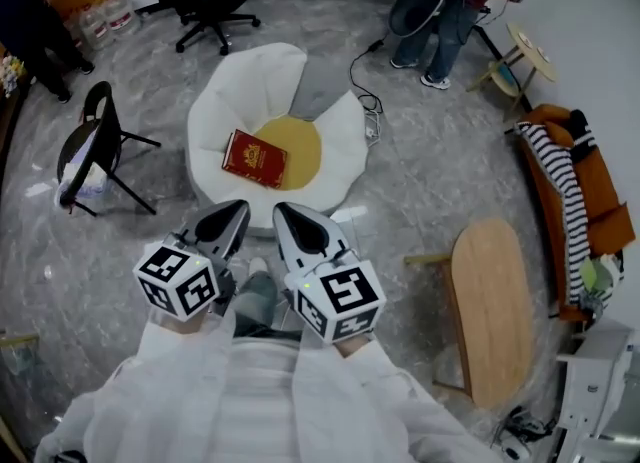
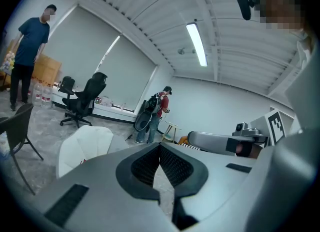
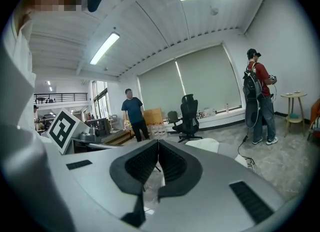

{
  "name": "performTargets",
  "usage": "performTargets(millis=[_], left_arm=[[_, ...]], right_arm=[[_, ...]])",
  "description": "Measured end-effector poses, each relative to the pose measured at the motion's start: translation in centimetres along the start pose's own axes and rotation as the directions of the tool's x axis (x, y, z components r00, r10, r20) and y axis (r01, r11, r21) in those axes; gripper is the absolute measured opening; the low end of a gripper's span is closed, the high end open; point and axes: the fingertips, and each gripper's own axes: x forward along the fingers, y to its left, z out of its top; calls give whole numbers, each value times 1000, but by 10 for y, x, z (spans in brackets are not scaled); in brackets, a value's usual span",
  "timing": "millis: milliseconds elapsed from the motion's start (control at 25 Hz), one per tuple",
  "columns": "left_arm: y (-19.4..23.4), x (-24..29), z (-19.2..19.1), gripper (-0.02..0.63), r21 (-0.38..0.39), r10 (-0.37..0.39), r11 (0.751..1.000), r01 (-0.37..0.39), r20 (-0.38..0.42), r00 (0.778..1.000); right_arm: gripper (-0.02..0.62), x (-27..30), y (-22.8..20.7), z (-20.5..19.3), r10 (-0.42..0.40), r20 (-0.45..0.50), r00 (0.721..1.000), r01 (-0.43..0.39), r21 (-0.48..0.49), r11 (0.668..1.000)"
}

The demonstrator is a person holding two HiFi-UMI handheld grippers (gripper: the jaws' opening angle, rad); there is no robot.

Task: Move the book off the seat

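A red book (image 1: 254, 158) with a gold emblem lies on the yellow seat cushion (image 1: 300, 151) of a white petal-shaped chair (image 1: 245, 91), seen in the head view. My left gripper (image 1: 238, 213) and right gripper (image 1: 285, 213) are held side by side just short of the chair's near edge, both pointing at it. Each is shut with nothing between its jaws. In the left gripper view the white chair (image 2: 82, 148) shows beyond the closed left gripper (image 2: 160, 146); the right gripper view shows the right gripper (image 3: 158, 144) closed too. The book is hidden in both gripper views.
A grey pillow (image 1: 322, 86) leans at the chair's back. A black folding chair (image 1: 90, 151) stands left, an oval wooden table (image 1: 490, 301) right, an orange sofa with a striped cloth (image 1: 570, 191) far right. A cable (image 1: 365, 101) runs on the floor. People (image 1: 450, 6) stand behind.
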Motion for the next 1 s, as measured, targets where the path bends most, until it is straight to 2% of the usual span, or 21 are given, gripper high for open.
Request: performTargets(millis=[160,360,720,1000], left_arm=[[34,27,25,5,8,-25,1000,25,0,1000],[65,53,47,5,18,-46,999,47,-27,999],[98,74,56,5,9,-38,999,38,-52,998],[113,89,68,5,0,11,1000,-11,-35,999]], right_arm=[[12,42,-18,17,0,11,1000,0,6,1000],[12,81,-39,30,-51,-11,999,51,13,999],[12,119,-53,39,-29,22,999,28,36,999],[12,139,-67,50,21,18,1000,-22,25,999]])
